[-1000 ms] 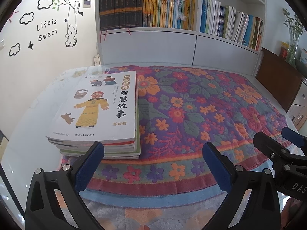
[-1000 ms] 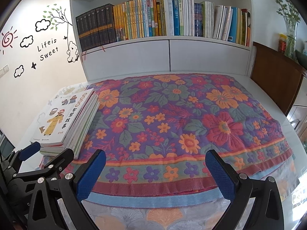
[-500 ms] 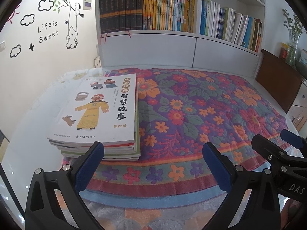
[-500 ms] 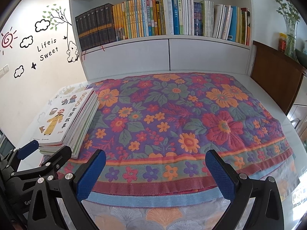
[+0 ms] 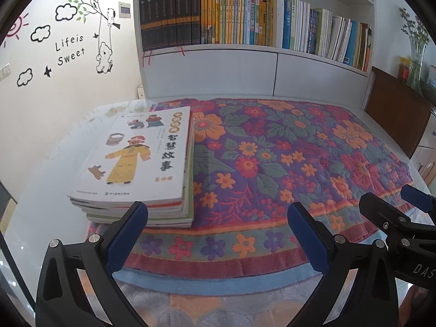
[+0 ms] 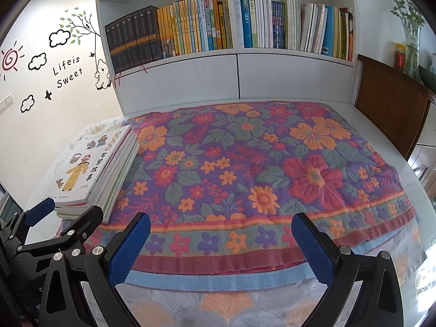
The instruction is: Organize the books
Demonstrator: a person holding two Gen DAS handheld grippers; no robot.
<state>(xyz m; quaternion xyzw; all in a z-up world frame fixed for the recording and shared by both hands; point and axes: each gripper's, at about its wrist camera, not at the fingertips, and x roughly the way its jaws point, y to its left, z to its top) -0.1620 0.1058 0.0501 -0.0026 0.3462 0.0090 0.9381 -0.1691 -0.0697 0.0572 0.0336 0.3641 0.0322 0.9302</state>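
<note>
1. Left gripper: fingers spread wide, nothing between them; held low over the near edge of the floral cloth.
2. Right gripper: fingers likewise wide apart and empty, beside the left gripper.
3. Stack of books: lying flat at about 10 o'clock from the left gripper, on the cloth's left edge; white illustrated cover on top.
4. Bookshelf: at 12 o'clock beyond the cloth, rows of upright books.
5. Wall decal: at 11 o'clock, reading "Lifeis Sweet".
</note>
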